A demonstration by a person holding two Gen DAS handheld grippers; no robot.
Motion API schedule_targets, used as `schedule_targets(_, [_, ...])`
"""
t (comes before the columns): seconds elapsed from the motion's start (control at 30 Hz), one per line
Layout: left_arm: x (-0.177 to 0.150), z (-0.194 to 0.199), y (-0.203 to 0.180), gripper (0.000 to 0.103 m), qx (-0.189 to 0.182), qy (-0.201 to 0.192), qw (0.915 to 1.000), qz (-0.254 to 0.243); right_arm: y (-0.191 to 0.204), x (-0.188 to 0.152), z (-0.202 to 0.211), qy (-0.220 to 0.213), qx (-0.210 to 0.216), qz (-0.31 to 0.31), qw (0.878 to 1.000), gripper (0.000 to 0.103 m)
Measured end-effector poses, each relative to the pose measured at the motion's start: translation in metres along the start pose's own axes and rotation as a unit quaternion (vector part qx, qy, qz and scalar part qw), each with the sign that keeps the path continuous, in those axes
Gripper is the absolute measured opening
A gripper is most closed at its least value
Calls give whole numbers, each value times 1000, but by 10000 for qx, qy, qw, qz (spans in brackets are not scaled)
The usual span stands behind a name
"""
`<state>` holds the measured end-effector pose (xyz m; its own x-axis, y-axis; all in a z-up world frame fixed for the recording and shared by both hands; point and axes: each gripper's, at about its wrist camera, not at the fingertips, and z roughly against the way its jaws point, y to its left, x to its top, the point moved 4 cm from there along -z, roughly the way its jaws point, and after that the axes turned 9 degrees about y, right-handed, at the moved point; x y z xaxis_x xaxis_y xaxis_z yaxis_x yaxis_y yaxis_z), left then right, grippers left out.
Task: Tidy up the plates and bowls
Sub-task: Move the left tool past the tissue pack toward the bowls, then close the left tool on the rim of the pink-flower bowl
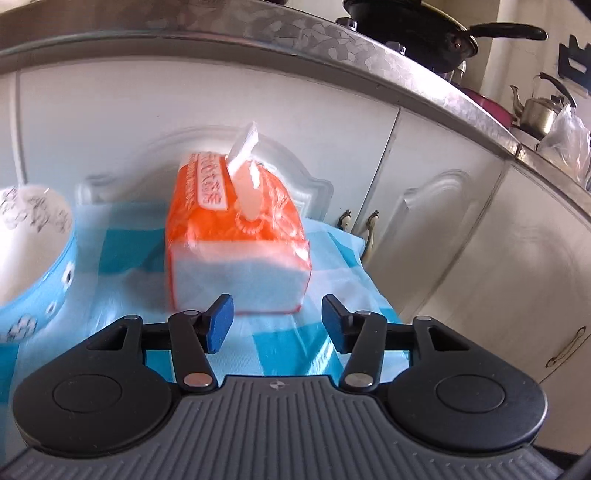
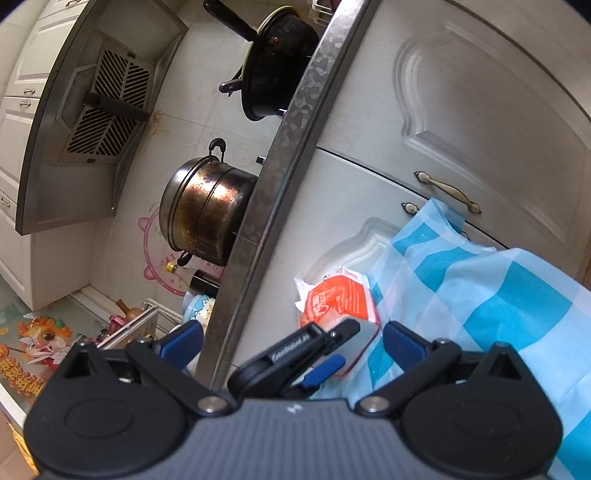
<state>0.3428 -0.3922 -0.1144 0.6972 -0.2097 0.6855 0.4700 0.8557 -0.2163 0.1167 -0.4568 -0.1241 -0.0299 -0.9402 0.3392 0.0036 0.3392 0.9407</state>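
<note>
A light blue bowl (image 1: 35, 258) with a white flowered inside stands at the left edge of the left wrist view, on a blue and white checked tablecloth (image 1: 280, 339). My left gripper (image 1: 277, 325) is open and empty, just above the cloth, right of the bowl and in front of an orange tissue pack (image 1: 236, 236). My right gripper (image 2: 291, 341) is open and empty, rolled sideways and held off the table. The left gripper (image 2: 314, 350) shows between its fingers, in front of the tissue pack (image 2: 336, 299). No plates are in view.
White cabinet doors (image 1: 436, 221) with brass handles stand behind the table. A metal-edged counter (image 1: 332, 40) above carries a black pan (image 1: 417, 33) and a kettle (image 1: 539, 110). The right wrist view shows a steel pot (image 2: 207, 214) and a range hood (image 2: 96, 110).
</note>
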Motion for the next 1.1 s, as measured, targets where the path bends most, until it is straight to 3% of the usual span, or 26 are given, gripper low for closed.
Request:
schedule_targets(0.33, [-41, 101, 34, 66, 219, -114, 9985, 481, 8, -3, -3, 157, -270, 160, 9994, 103])
schedule_targets(0.5, [-63, 164, 80, 68, 558, -166, 9942, 900, 22, -11, -9, 401, -513, 384, 9971, 103])
schedule_targets(0.67, [-64, 207, 126, 70, 930, -206, 9882, 1202, 48, -30, -26, 808, -615, 633, 9928, 103])
schedule_targets(0.93, [-41, 234, 199, 76, 1419, -440, 9724, 1797, 99, -72, -60, 1576, -735, 1163, 9779, 103])
schedule_targets(1.1, [-28, 226, 239, 76, 1480, -364, 9662, 2080, 119, -100, -81, 1959, -696, 1343, 9689, 103])
